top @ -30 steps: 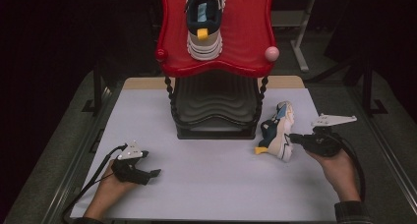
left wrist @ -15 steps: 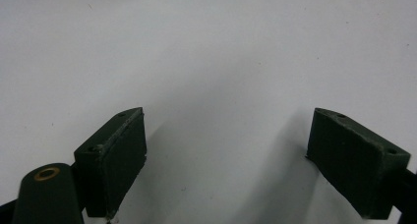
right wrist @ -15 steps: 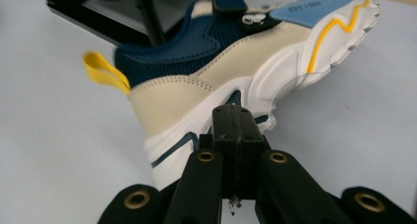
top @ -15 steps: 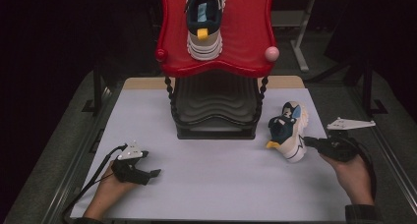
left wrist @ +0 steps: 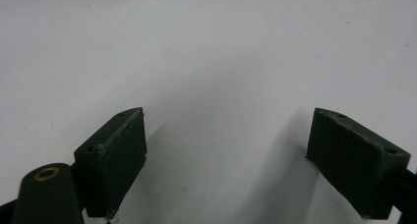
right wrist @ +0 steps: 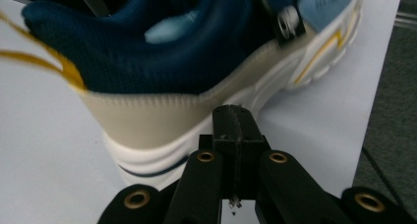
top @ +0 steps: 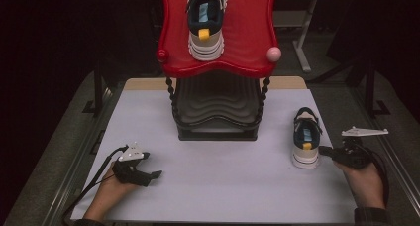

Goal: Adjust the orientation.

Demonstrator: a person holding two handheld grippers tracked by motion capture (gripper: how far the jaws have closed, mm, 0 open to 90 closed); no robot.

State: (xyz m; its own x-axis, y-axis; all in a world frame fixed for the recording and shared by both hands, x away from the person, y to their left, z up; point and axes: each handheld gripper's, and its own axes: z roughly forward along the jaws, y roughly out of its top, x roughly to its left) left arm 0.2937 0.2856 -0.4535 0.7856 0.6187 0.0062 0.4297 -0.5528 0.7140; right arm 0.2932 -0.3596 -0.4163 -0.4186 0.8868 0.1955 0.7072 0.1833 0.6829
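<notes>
While the left tool (top: 151, 175) rests wide open and empty on the white tabletop (top: 223, 186), the right tool (top: 324, 150), jaws shut together, touches the heel of the navy-and-cream sneaker (top: 305, 137), upright, toe pointing away. It probably belongs beside its mate (top: 205, 18) on the red rack shelf (top: 247, 42).

Navy and cream sneaker (top: 306, 143) with white sole, pale blue tongue, yellow heel tab, upright on its sole, at four o'clock on the white bench (top: 223, 186), heel toward six o'clock
</notes>
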